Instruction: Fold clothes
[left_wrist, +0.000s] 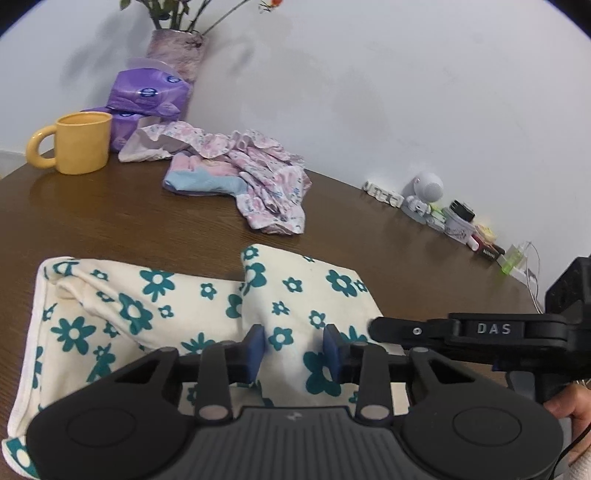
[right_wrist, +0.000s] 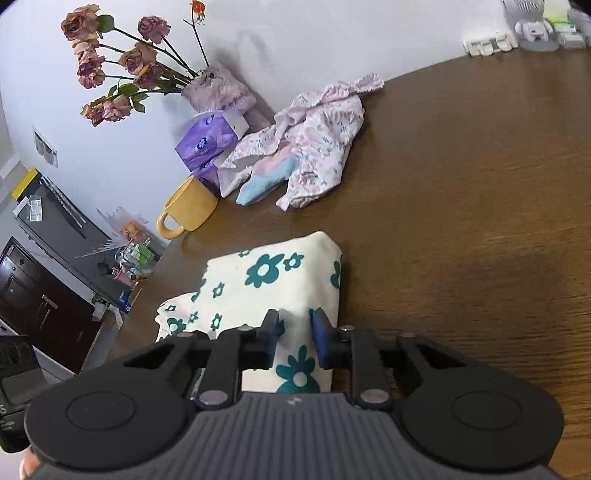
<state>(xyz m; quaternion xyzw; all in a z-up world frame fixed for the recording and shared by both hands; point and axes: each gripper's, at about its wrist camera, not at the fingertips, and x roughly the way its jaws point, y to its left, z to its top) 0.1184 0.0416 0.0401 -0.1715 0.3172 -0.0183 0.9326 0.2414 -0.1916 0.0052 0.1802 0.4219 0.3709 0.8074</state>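
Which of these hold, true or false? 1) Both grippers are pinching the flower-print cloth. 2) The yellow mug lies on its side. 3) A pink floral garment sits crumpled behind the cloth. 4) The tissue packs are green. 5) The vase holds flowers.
1) The left gripper and the right gripper both pinch the flower-print cloth: true.
2) The yellow mug lies on its side: false, it stands upright on the table.
3) A pink floral garment sits crumpled behind the cloth: true.
4) The tissue packs are green: false, they are purple.
5) The vase holds flowers: true.
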